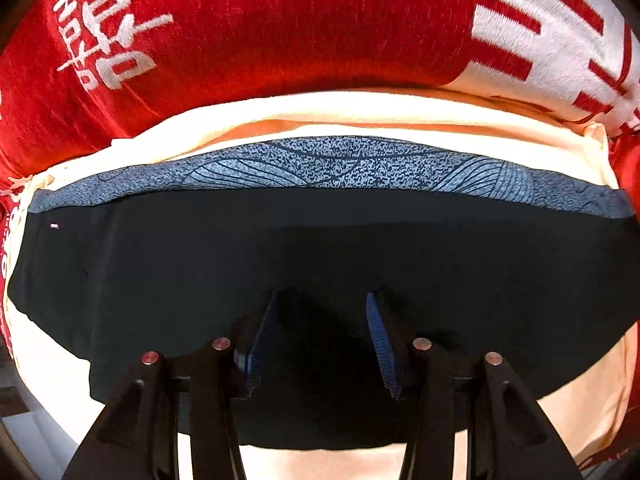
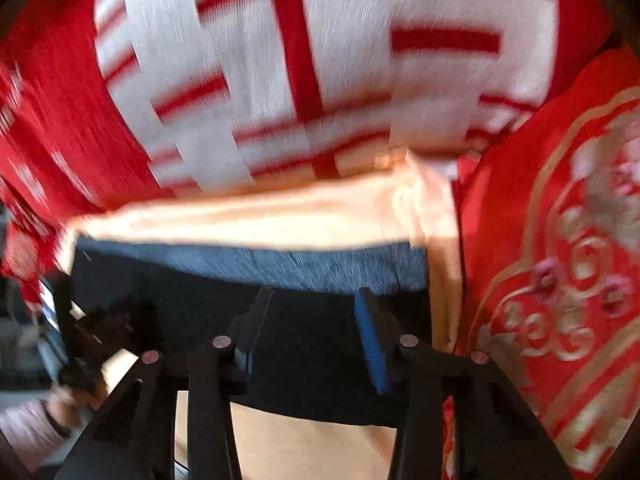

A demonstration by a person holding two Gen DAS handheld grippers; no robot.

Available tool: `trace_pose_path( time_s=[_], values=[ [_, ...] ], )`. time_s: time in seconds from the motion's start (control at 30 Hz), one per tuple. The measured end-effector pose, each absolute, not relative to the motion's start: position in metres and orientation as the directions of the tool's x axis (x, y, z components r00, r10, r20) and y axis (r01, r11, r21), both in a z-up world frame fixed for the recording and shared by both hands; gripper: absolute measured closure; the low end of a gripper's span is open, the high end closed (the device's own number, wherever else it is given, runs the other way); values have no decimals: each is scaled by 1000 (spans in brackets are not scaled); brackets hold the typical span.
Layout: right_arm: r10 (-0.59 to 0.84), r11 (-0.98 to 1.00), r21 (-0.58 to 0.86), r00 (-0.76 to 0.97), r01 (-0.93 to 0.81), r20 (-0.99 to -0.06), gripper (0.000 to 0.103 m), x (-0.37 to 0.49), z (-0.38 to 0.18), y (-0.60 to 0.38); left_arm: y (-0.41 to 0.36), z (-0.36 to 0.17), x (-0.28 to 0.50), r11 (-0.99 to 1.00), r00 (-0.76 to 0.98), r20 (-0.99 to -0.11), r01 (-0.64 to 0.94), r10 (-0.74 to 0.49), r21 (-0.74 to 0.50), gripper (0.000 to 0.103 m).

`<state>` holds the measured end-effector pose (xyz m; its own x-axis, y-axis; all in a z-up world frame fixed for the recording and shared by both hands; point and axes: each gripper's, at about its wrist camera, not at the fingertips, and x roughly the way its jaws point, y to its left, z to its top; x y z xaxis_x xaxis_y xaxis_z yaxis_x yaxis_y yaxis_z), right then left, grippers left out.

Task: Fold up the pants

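The black pants (image 1: 200, 264) lie folded flat on a cream cloth (image 1: 360, 116), with a blue-grey patterned waistband (image 1: 320, 164) along the far edge. My left gripper (image 1: 322, 300) is open and empty, its blue-padded fingers (image 1: 380, 340) just above the black fabric. In the right wrist view the same pants (image 2: 312, 344) and waistband (image 2: 280, 264) show, blurred. My right gripper (image 2: 314, 296) is open and empty over the pants near the waistband. At the left of that view I see my left gripper (image 2: 100, 328) and the hand holding it.
A red blanket with white characters (image 1: 260, 20) lies beyond the cream cloth; it also shows in the right wrist view (image 2: 280, 60). A red and gold embroidered cover (image 2: 560, 260) lies to the right. The cream cloth (image 2: 300, 448) extends toward me below the pants.
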<state>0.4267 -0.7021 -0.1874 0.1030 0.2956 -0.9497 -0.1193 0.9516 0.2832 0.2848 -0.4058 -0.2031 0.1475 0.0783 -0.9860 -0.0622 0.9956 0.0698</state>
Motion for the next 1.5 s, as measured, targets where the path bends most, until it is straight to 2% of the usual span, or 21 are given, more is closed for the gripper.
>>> trace_pose_path(
  time_s=[0.03,0.07,0.13,0.23,0.43,0.53,0.67,0.83,1.03,1.07,1.1,1.13,1.23,1.33,1.37,1.47,1.5],
  values=[
    [286,954,275,78,-122,-955,61,426,-197,-699,-407,-204,285,995,157,-984,-61,86,77,53],
    [265,959,258,54,-120,-963,61,425,-210,-697,-408,-205,287,993,170,-979,-63,110,101,42],
    [237,967,233,38,-99,-971,61,425,-231,-695,-409,-207,290,990,189,-973,-80,131,118,29],
    [214,976,211,60,-60,-975,63,433,-255,-695,-399,-214,299,990,188,-978,-126,86,63,29],
    [112,987,94,132,-129,-985,63,461,-260,-676,-401,-208,319,990,190,-978,-126,89,66,29],
    [153,987,144,155,-71,-976,61,460,-243,-683,-398,-187,326,992,227,-971,-113,73,48,29],
    [244,970,244,184,-22,-952,61,418,-210,-695,-412,-178,327,998,246,-968,-41,51,42,29],
    [319,926,343,160,156,-934,60,335,-212,-711,-439,-186,333,1000,240,-971,-1,25,25,29],
    [282,828,355,225,434,-933,60,312,-249,-739,-467,-203,330,998,214,-976,33,38,46,29],
    [267,812,356,248,462,-931,61,313,-250,-744,-469,-202,329,999,211,-977,30,37,45,29],
    [258,801,360,267,477,-928,78,315,-251,-750,-478,-204,326,999,214,-976,29,34,42,29],
    [234,814,343,276,469,-932,84,319,-246,-749,-479,-201,325,999,221,-975,31,30,37,29],
    [181,890,296,326,346,-928,86,326,-224,-735,-486,-198,320,997,245,-969,64,33,50,29],
    [143,926,228,278,301,-950,85,328,-235,-732,-498,-211,323,993,221,-974,87,55,76,26],
    [156,918,234,250,322,-956,82,330,-245,-741,-498,-210,324,994,223,-973,72,58,76,24],
    [150,891,230,224,393,-963,60,319,-244,-754,-486,-195,328,998,247,-968,26,48,56,24],
    [128,896,215,236,390,-963,60,313,-235,-756,-477,-190,329,998,266,-962,4,55,58,24]
  ],
)
